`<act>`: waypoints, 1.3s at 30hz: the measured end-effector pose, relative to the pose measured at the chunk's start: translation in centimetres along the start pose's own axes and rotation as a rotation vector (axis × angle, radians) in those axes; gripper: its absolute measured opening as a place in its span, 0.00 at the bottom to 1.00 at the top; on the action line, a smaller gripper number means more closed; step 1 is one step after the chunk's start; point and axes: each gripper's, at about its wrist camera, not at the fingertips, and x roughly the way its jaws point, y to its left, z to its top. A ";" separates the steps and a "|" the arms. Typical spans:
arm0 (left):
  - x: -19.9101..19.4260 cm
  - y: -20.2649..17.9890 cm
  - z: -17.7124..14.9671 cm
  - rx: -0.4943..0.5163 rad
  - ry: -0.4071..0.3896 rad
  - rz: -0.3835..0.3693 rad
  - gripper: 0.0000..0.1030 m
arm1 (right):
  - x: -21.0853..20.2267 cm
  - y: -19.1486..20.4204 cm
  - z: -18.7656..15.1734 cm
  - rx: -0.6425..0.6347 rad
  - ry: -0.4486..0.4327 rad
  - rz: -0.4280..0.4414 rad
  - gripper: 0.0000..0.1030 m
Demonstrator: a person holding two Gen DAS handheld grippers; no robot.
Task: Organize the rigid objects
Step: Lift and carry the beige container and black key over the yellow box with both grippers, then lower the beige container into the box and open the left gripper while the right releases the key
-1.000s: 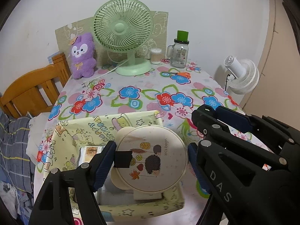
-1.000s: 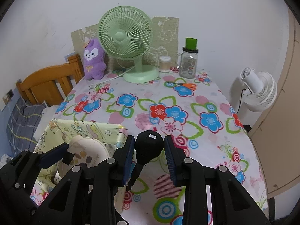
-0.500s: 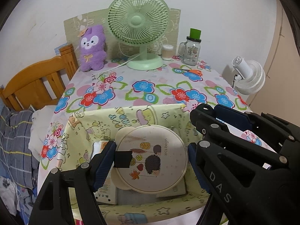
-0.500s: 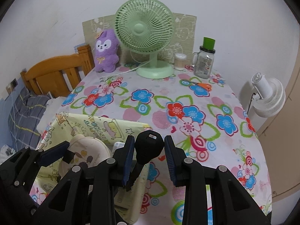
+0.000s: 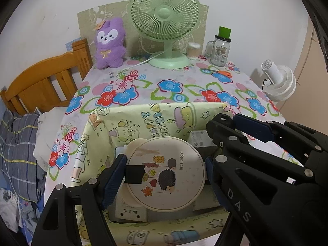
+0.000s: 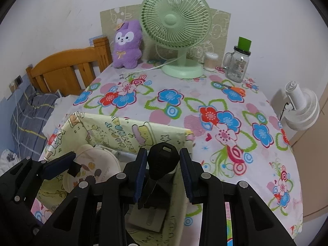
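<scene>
My left gripper [image 5: 164, 161] is shut on a round cream case [image 5: 166, 176] with a hedgehog picture, gripped at its sides. It hangs over the open yellow cartoon-print fabric box [image 5: 155, 112], which holds white boxes [image 5: 198, 141] and a pale device [image 5: 131, 211]. My right gripper [image 6: 164, 153] is shut on a black round-headed object [image 6: 162, 160] whose stem hangs down between the jaws, above the box's right part [image 6: 127, 129]. The two grippers sit side by side, the left one [image 6: 59, 164] showing in the right wrist view with the case [image 6: 94, 168].
On the flowered tablecloth at the back stand a green desk fan [image 5: 166, 14], a purple plush [image 5: 109, 43], a cotton-swab tub [image 5: 193, 51] and a glass jar with a green lid [image 5: 221, 47]. Orange scissors [image 6: 235, 89] lie nearby. A wooden bed frame [image 5: 41, 86] is left, a white fan [image 5: 278, 82] right.
Both grippers have moved left and down with their objects still gripped. The yellow box has come to lie under them and looks larger.
</scene>
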 end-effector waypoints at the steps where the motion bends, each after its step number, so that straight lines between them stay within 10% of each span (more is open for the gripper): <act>1: 0.1 0.2 -0.1 0.000 0.003 0.001 0.77 | 0.1 0.1 0.0 -0.001 0.003 0.001 0.34; 19: 1.5 1.4 -0.7 0.016 0.029 0.008 0.77 | 2.1 1.5 -0.5 -0.001 0.048 -0.003 0.36; 39: 2.7 0.9 0.6 0.017 0.033 -0.028 0.77 | 0.8 -0.8 0.0 0.036 -0.027 -0.121 0.64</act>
